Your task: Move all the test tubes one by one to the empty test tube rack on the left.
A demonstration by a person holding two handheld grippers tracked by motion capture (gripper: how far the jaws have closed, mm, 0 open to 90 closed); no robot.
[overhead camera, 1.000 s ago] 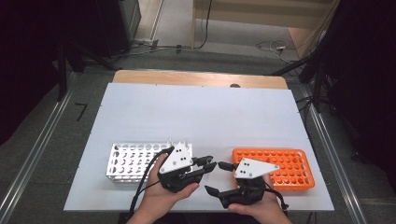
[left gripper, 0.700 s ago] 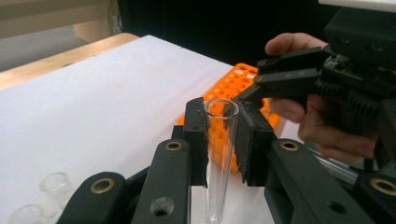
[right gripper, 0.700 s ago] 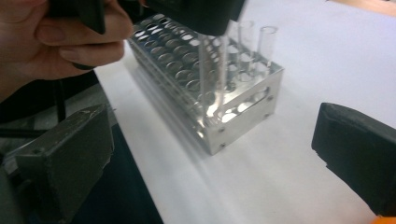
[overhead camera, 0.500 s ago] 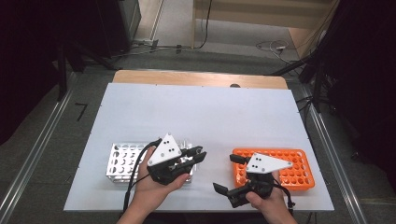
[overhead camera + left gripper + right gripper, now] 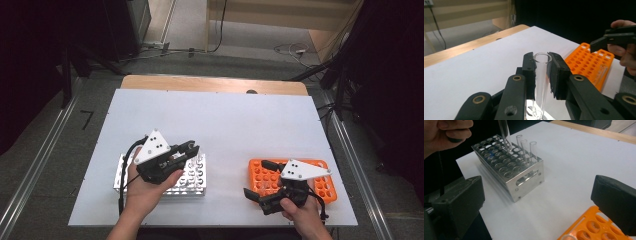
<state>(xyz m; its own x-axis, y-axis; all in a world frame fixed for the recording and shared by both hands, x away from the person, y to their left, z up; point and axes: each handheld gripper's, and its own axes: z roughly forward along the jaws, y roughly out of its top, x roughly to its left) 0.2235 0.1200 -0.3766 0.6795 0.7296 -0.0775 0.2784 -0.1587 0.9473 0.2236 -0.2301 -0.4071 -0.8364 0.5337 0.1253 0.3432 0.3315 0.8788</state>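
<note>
My left gripper (image 5: pixel 541 67) is shut on a clear glass test tube (image 5: pixel 541 80), held upright near its rim. In the high view this left gripper (image 5: pixel 187 150) hovers over a shiny metal tube rack (image 5: pixel 192 182) at the front left. From the right gripper view, the held tube (image 5: pixel 504 135) hangs with its lower end just above the rack (image 5: pixel 524 177), beside three tubes (image 5: pixel 526 147) standing in it. My right gripper (image 5: pixel 257 179) is open at the near left edge of an orange rack (image 5: pixel 325 192); its jaws (image 5: pixel 536 200) stand wide apart with nothing between them.
Both racks rest on a white tabletop (image 5: pixel 225 120) with a wooden strip (image 5: pixel 210 84) at its far edge. The orange rack (image 5: pixel 591 65) has several holes. Dark floor, cables and equipment surround the table.
The two grippers, close together at the front middle a second ago, have moved apart: the left one went left over the metal rack with the tube, the right one went right and nearer.
</note>
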